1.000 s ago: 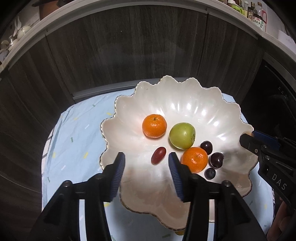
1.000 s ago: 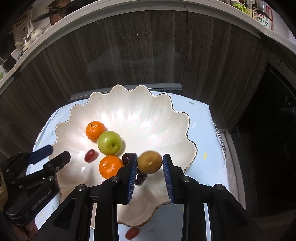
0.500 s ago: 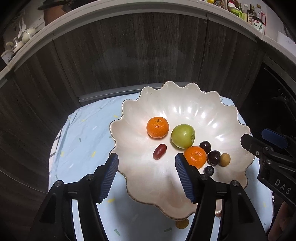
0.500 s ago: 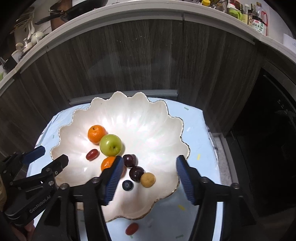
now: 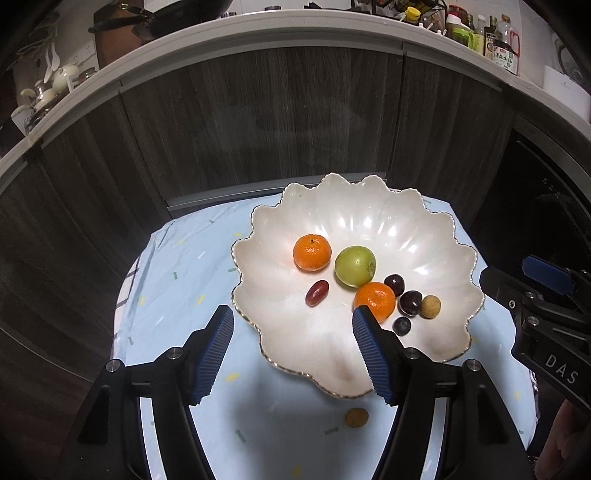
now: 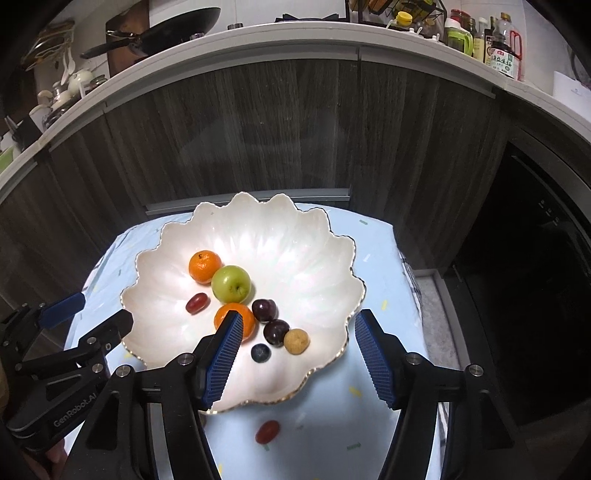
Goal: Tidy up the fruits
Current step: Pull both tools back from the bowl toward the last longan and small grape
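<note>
A white scalloped bowl stands on a light blue cloth. It holds two mandarins, a green apple, a red grape, two dark cherries, a blueberry and a tan longan. My left gripper hovers over the bowl's near left rim, its jaws opening with nothing between them. Above the near right rim, my right gripper is open and empty. Loose on the cloth in front of the bowl lie a second tan longan and a red grape.
Dark wood cabinet fronts rise just behind the small table. Above them a counter carries a pan, cups and bottles. A dark appliance front stands to the right. The cloth's left part lies bare.
Right gripper let the tan longan go into the bowl beside the cherries. Both grippers opened wider and drew back and up from the bowl, bringing the loose fruits on the cloth into view.
</note>
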Demonstrator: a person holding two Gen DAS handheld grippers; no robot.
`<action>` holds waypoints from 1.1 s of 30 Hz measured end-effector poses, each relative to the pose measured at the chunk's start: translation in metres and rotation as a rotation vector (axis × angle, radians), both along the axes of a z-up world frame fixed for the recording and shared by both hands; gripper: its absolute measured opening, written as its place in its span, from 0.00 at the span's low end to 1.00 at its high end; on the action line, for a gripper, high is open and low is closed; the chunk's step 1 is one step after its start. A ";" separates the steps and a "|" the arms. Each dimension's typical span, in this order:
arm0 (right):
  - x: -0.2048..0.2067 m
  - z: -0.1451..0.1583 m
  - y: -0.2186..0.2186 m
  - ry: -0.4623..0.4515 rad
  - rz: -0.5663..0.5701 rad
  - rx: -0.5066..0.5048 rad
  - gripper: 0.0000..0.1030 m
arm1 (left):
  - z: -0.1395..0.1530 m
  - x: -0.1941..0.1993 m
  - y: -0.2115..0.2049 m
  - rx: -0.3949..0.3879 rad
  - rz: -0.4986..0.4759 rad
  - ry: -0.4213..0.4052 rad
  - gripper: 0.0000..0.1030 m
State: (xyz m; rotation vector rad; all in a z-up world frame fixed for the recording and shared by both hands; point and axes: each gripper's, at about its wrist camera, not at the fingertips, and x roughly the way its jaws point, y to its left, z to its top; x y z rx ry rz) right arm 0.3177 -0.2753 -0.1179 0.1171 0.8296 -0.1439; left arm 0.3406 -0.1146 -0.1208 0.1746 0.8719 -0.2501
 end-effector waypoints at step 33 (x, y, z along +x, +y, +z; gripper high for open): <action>-0.064 -0.017 0.009 0.017 0.034 -0.024 0.62 | -0.017 -0.069 0.006 0.031 -0.043 0.013 0.66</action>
